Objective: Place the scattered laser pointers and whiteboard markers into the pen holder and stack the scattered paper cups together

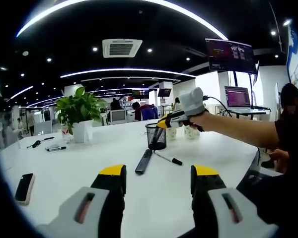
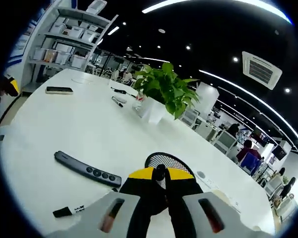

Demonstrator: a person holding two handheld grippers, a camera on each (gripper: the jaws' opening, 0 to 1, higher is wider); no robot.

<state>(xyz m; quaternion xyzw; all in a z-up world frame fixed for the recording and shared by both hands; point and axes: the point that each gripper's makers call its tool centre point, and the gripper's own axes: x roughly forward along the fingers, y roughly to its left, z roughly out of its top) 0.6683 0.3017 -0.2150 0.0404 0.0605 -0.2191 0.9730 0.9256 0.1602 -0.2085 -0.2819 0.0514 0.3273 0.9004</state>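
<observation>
reaching over the white table (image 1: 79, 163), the right gripper (image 1: 165, 122) was seen in the left gripper view poised at the rim of the black mesh pen holder (image 1: 156, 137), held by a hand (image 1: 194, 113) on an outstretched arm. in the right gripper view, the right gripper (image 2: 160, 174) was closed on a dark marker (image 2: 160, 172), the yellow-tipped jaws pressed together around it directly above the pen holder (image 2: 165, 160). the left gripper (image 1: 159, 173) was held low over the near edge of the table, its jaws set wide apart with nothing between them. a black laser pointer (image 1: 144, 161) was laid on the table just in front of the pen holder, and a whiteboard marker (image 1: 169, 158) was laid beside it, the two near each other but apart. in the right gripper view the laser pointer (image 2: 87, 169) was seen beside the pen holder, with the whiteboard marker (image 2: 73, 209) closer to the near edge. two paper cups (image 1: 181, 132) were stood just behind the pen holder. a potted plant (image 1: 80, 115) was placed toward the far edge, with more markers (image 1: 53, 148) lying beside it. a phone (image 1: 24, 188) was laid flat near the left edge of the table.
</observation>
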